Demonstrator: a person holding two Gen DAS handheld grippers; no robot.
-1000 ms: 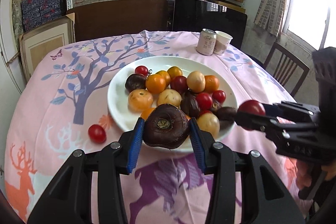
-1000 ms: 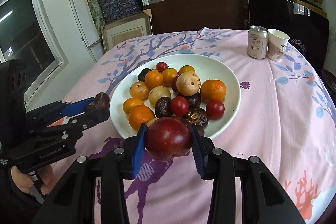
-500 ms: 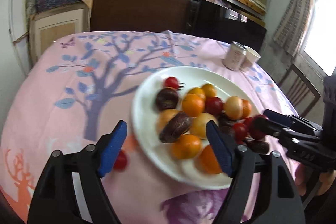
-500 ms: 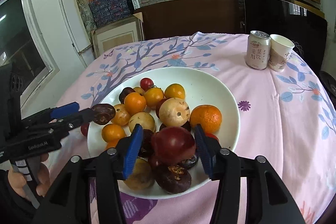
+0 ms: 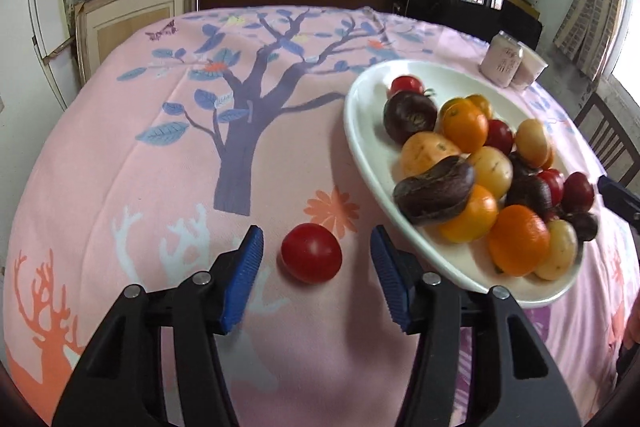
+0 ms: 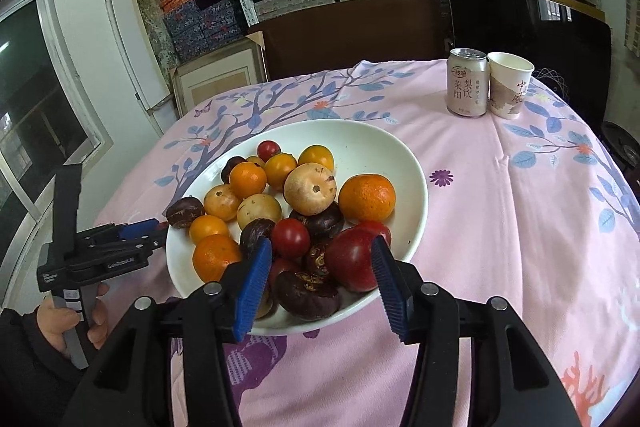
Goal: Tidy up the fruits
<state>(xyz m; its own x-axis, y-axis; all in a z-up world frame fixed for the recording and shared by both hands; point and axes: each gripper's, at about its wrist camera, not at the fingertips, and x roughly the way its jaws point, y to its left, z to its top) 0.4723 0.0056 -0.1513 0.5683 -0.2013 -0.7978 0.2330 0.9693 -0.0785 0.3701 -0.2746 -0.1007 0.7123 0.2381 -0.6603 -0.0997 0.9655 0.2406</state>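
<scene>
A white plate (image 5: pixel 360 131) piled with oranges, tomatoes and dark purple fruits stands on the pink tablecloth. One red tomato (image 5: pixel 311 253) lies alone on the cloth just left of the plate. My left gripper (image 5: pixel 316 277) straddles that tomato with its jaws closing, a gap still on each side. A wrinkled dark purple fruit (image 5: pixel 436 193) rests on the pile at the plate's near-left rim. In the right wrist view, my right gripper (image 6: pixel 320 281) hovers open over the plate's (image 6: pixel 416 187) near edge. A dark red fruit (image 6: pixel 354 259) lies in the plate beside its right pad.
A drink can (image 6: pixel 468 83) and a paper cup (image 6: pixel 510 85) stand at the table's far right. A wooden chair (image 5: pixel 608 143) sits past the right edge. A person's hand (image 6: pixel 68 323) holds the left gripper's handle. Shelves of boxes line the back wall.
The left gripper let go of the dark purple fruit onto the plate, then swung left and down around the lone tomato. The right gripper opened and left the dark red fruit in the plate.
</scene>
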